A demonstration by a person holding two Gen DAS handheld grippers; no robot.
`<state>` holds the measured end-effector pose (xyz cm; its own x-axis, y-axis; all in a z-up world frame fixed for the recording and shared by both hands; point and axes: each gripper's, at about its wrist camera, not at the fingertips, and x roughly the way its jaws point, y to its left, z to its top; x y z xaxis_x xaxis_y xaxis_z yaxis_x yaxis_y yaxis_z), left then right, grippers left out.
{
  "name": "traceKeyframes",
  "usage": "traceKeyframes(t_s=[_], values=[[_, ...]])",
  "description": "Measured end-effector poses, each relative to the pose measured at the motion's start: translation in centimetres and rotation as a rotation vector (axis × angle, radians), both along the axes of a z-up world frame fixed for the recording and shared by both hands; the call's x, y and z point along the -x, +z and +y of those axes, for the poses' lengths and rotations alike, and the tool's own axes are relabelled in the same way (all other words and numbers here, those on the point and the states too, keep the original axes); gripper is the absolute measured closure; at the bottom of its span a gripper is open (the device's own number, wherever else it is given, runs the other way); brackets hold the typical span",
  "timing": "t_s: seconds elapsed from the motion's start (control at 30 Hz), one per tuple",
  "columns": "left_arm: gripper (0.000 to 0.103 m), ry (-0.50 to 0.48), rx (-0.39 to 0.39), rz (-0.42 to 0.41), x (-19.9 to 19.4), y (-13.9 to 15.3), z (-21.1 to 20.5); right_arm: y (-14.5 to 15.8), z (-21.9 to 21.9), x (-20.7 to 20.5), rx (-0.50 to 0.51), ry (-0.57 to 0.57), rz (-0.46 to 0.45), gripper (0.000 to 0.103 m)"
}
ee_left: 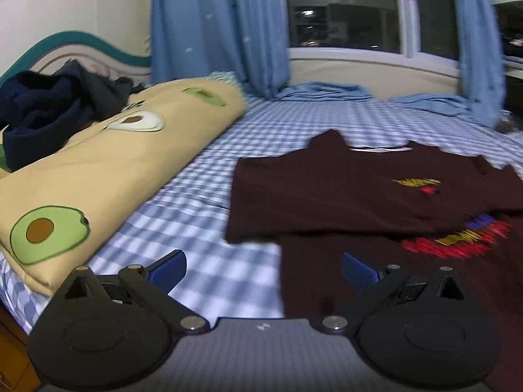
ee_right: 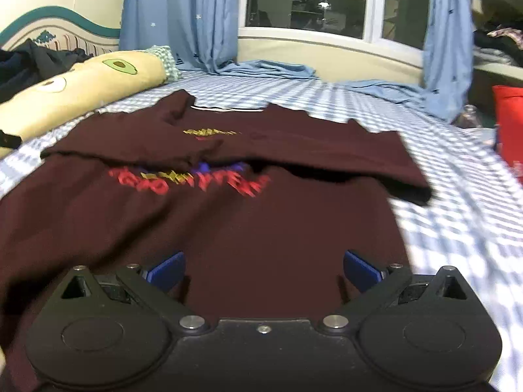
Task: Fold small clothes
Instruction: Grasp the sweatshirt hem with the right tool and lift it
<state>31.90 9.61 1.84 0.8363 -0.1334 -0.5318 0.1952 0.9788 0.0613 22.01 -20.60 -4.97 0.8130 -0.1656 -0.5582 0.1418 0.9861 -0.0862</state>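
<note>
In the left wrist view, the left gripper (ee_left: 264, 272) stands wide, its two blue pads (ee_left: 168, 269) far apart with nothing between them, above a bed sheet (ee_left: 202, 228) checked in blue and white. A dark maroon shirt (ee_left: 343, 192) lies flat on the sheet ahead and to the right, and its near edge runs under the right-hand pad. Both sleeves are folded in across the chest, and a red, yellow and blue print (ee_left: 457, 238) shows below the fold, blurred. To the left, a folded yellow blanket (ee_left: 108, 170) with avocado pictures lies along the bed, with a heap of dark clothes (ee_left: 49, 111) on its far end, near the headboard (ee_left: 81, 49). Blue curtains (ee_left: 219, 29) hang at the far side, framing a dark window (ee_left: 343, 9). In the right wrist view, the right gripper (ee_right: 264, 271) is also spread wide and empty, both blue pads (ee_right: 361, 269) just over the lower part of the shirt (ee_right: 261, 228), which fills the middle of the picture. The folded-in sleeves form a band across the upper part, partly covering the print (ee_right: 196, 183). The blanket (ee_right: 81, 88) lies at the far left, the checked sheet (ee_right: 457, 212) runs along the right, and something red (ee_right: 510, 121) stands at the right edge; I cannot tell what it is. The curtains (ee_right: 176, 16) and window (ee_right: 307, 0) sit beyond the bed.
</note>
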Motion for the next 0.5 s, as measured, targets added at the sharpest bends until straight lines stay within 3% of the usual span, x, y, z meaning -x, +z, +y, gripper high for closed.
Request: traceKeyframes(t_s=[0.23, 0.5], values=[[0.001, -0.133, 0.008, -0.055, 8.8, -0.7, -1.7, -0.6, -2.0, 8.4, 0.038, 0.039, -0.064, 0.0], [0.001, -0.217, 0.038, -0.121, 16.1, -2.4, -2.0, -1.8, -0.6, 15.5, 0.159, 0.255, -0.129, 0.0]])
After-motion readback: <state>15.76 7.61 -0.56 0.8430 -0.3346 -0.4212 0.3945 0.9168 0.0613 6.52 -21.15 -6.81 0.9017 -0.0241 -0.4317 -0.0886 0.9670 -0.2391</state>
